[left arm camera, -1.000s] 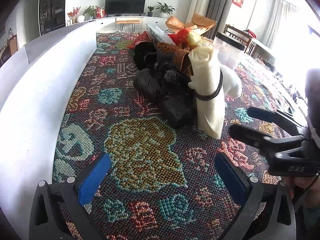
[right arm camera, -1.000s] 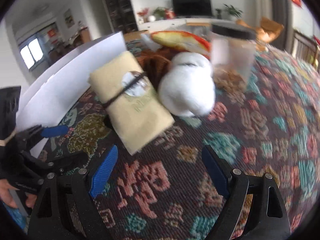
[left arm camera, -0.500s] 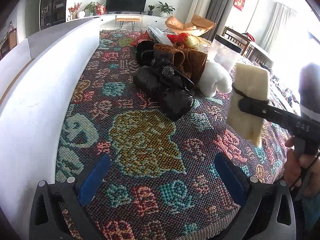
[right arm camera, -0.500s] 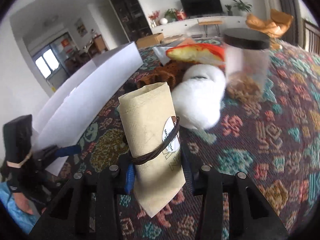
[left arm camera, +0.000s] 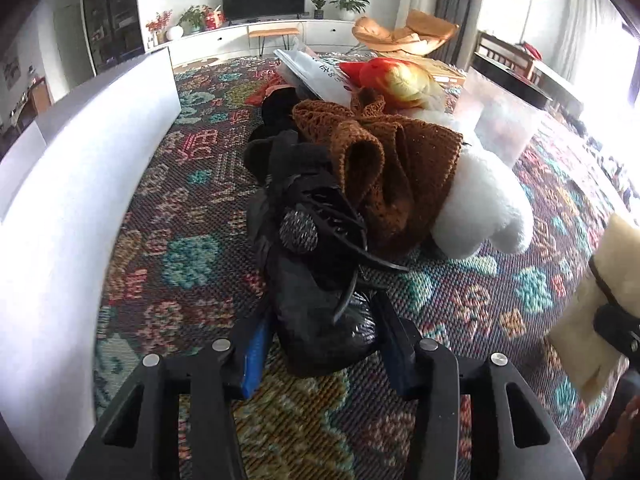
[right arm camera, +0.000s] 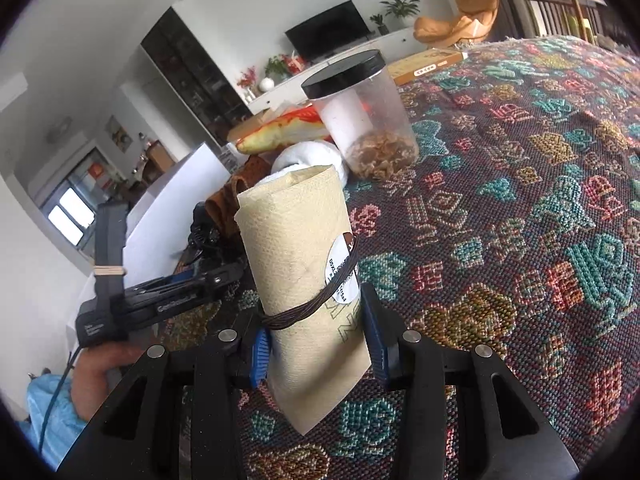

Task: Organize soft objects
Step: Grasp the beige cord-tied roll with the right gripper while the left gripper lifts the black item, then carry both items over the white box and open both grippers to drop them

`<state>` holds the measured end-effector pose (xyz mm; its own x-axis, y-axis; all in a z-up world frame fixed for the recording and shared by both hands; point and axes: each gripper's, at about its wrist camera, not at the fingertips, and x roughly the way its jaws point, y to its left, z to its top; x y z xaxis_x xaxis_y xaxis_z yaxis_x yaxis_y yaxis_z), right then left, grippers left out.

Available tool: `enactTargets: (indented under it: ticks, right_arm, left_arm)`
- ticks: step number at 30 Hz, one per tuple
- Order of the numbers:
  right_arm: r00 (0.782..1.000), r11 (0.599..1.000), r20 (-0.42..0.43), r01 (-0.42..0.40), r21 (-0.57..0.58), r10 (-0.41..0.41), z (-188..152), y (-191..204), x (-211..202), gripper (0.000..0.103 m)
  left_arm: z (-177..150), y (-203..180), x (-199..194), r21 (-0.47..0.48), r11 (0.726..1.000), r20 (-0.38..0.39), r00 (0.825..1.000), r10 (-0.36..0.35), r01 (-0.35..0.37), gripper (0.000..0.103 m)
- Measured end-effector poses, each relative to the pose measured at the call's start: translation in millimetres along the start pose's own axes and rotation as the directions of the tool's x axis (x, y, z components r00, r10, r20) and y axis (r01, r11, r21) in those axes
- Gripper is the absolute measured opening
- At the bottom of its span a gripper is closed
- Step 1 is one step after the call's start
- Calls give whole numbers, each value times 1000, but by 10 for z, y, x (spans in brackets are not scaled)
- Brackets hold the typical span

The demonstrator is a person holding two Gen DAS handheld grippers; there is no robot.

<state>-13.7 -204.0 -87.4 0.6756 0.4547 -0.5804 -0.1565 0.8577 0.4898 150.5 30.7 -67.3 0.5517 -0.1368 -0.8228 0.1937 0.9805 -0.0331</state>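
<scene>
The left claw (left arm camera: 320,344) has just closed onto the near end of the black bundle (left arm camera: 316,280) lying on the patterned worktop (left arm camera: 176,240). The right claw (right arm camera: 318,344) grips the tan rolled cloth (right arm camera: 304,272) upright between its pads, raised off the worktop.

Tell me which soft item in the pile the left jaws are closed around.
The black bundle at the pile's near end. The brown knit and white plush lie behind it, untouched.
</scene>
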Motion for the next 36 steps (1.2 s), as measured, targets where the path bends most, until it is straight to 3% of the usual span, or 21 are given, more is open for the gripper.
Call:
enactTargets:
  ticks: [2,4,5,7,9,13,16,22,31,36]
  right_arm:
    - [1000,999,-3,-6,32,6,2,-84,-3,43]
    - [1000,998,-5,-15,57,15,13,-115,14,43]
    - [1000,998,-3,-14,59,14,19,-115,10,43]
    - [1000,999,0,-10,53,10,19,-109,-2,43]
    - [1000,999,5,-4,47,3,16,-101,-26,43]
    - [1000,997,14,-6,74,5,14,-164,-52,43]
    - [1000,994,15,-21,110,20,16,-225,-54,43]
    - [1000,996,17,-22,87,21,22,-157,-81,43]
    - [998,997,-9,-68,-21,68,196,355,-68,43]
    - [988,986,-41,-153,-68,150,416,863,60,43]
  left_arm:
    - [56,-103,-197,169,982,21,996,86,-89,41]
    - [111,-206,-349,304,935,68,984,167,-180,40]
    - [136,-229,-395,337,920,81,980,184,-201,40]
    - [162,-180,-416,350,916,76,980,181,-196,40]
    - [130,-71,-433,310,936,58,986,155,-165,40]
    - [-64,259,-552,141,989,40,998,47,-52,40]
    - [-263,416,-663,42,999,67,998,-16,13,40]
    - [-358,542,-879,-48,994,151,985,-85,93,40]
    - [-235,969,-1350,-183,961,304,941,-147,209,40]
    - [-141,1339,-1751,-230,942,396,908,-138,244,40]
